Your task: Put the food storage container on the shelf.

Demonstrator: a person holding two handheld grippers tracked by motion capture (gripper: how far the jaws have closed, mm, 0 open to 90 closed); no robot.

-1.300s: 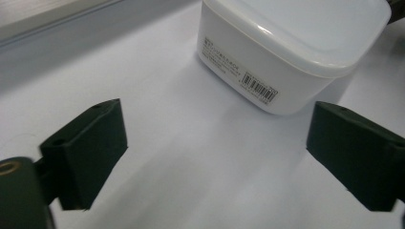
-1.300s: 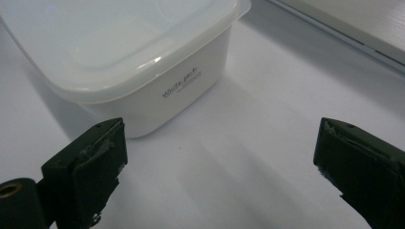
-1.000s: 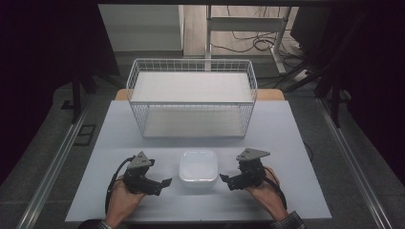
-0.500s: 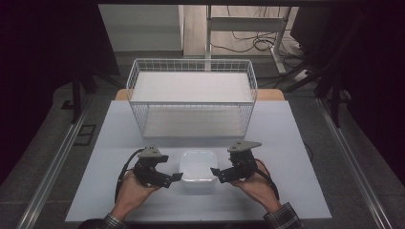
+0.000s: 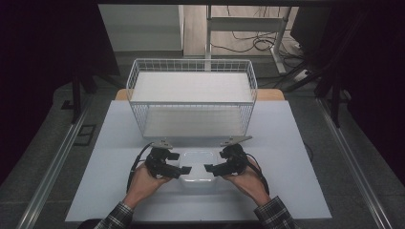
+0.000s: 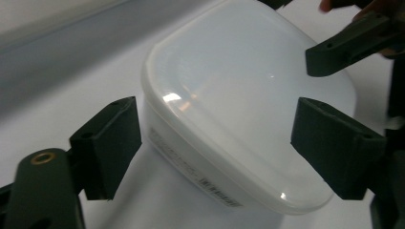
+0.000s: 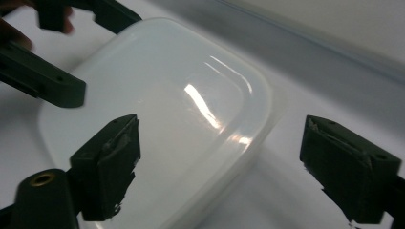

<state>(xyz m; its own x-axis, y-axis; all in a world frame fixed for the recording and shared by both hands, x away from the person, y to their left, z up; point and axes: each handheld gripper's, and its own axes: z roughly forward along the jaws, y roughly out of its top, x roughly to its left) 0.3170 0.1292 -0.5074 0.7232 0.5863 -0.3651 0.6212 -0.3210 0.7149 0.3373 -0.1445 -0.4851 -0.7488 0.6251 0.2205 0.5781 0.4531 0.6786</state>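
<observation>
The white plastic container (image 5: pixel 198 164), with its lid on, lies flat on the desk (image 5: pixel 286 143) between the two hand-held grippers. The left hand-held gripper (image 5: pixel 184 170) comes to it from one side and the right hand-held gripper (image 5: pixel 210 169) from the opposite side, so their tips face each other over the container.

In the left gripper view the container (image 6: pixel 243 109) lies directly in front of the jaws, and one corner of it reaches into the gap between them. The jaws have just been closing, but they stand apart and the pads do not press the container. In the right gripper view the container (image 7: pixel 162 119) is also in front of the jaws; one jaw is above the lid and the other is beside the container's wall, over the desk. These jaws also have just been closing, and they are not gripping anything.

Beyond both hand-held grippers, farther from the person, a white wire basket (image 5: pixel 191 102) stands on the desk, well apart from the container.
</observation>
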